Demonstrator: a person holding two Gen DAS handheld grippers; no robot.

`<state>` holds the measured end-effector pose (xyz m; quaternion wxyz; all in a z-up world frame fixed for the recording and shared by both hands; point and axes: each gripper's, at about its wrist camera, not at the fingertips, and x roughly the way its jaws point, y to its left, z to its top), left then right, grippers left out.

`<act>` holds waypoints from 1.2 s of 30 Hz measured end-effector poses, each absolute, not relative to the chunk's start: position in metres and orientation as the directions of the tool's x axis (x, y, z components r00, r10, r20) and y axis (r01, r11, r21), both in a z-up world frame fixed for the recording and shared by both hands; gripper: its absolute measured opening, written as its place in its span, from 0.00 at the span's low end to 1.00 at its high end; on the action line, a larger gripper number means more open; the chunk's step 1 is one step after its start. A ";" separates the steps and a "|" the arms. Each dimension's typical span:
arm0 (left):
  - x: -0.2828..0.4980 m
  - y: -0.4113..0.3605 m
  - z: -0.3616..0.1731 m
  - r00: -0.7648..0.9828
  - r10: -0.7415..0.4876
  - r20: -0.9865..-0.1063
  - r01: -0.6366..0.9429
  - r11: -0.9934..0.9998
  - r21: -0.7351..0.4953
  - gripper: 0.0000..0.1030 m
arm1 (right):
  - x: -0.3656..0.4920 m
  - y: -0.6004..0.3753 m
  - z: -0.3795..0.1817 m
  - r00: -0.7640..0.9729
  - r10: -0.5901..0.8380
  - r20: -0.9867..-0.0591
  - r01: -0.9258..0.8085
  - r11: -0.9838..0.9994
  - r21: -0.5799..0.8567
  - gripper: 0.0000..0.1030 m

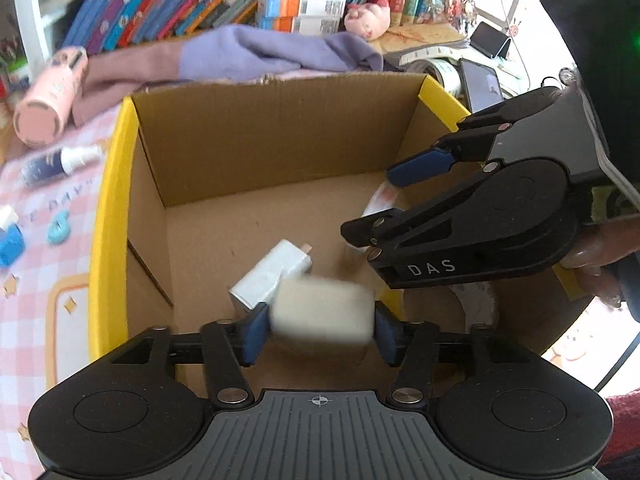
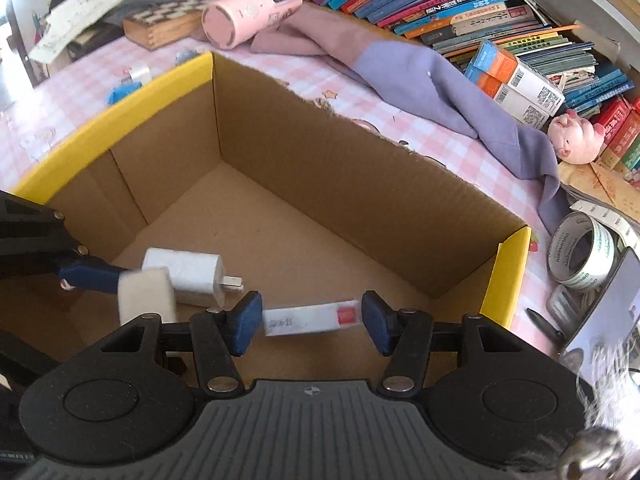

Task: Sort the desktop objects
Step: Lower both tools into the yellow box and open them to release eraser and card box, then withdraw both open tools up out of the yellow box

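An open cardboard box with yellow rim (image 1: 116, 184) (image 2: 100, 128) fills both views, and both grippers reach down into it. On its floor lies a white plug charger (image 1: 276, 276) (image 2: 184, 276). My left gripper (image 1: 320, 334) is open. A cream block (image 1: 322, 312) (image 2: 146, 294) sits blurred between its blue pads, just above the charger. My right gripper (image 2: 312, 322) (image 1: 376, 204) is shut on a flat white packet with a red mark (image 2: 312, 318), held above the floor near the box's right wall. A person's fingers hold the right gripper's handle (image 1: 592, 256).
On the pink checked tablecloth around the box lie a pink bottle (image 1: 52, 96) (image 2: 248, 12), a small spray bottle (image 1: 60, 164), a purple cloth (image 1: 260, 54), a tape roll (image 2: 580, 256), a phone (image 1: 482, 84) and a pig plush (image 2: 572, 140). Stacked books line the back.
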<state>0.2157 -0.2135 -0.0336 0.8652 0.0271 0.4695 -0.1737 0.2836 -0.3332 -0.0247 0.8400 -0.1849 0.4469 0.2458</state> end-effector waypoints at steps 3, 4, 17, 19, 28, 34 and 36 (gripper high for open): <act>0.208 -0.215 -0.023 0.538 -0.299 -0.788 0.345 0.931 -0.118 0.72 | 0.283 -0.335 -0.022 0.486 0.268 -0.832 -0.574 0.815 -0.073 0.53; 0.206 -0.214 -0.020 0.549 -0.313 -0.775 0.355 0.927 -0.123 0.76 | 0.283 -0.335 -0.021 0.494 0.272 -0.826 -0.572 0.817 -0.073 0.54; 0.168 -0.182 0.019 0.715 -0.248 -0.653 0.269 0.960 -0.070 0.80 | 0.263 -0.346 -0.014 0.602 0.223 -0.767 -0.487 0.864 -0.131 0.66; 0.170 -0.175 0.019 0.719 -0.236 -0.654 0.242 0.967 -0.082 0.80 | 0.257 -0.344 -0.016 0.613 0.178 -0.770 -0.462 0.871 -0.166 0.62; 0.157 -0.167 0.027 0.748 -0.216 -0.627 0.232 0.971 -0.057 0.81 | 0.234 -0.356 -0.002 0.695 0.185 -0.695 -0.355 0.929 -0.108 0.62; 0.144 -0.166 0.029 0.748 -0.242 -0.618 0.282 0.959 -0.034 0.83 | 0.204 -0.354 0.013 0.737 0.186 -0.650 -0.315 0.945 -0.087 0.63; 0.130 -0.159 0.029 0.747 -0.260 -0.612 0.314 0.949 -0.020 0.89 | 0.192 -0.353 0.020 0.756 0.181 -0.629 -0.299 0.950 -0.087 0.63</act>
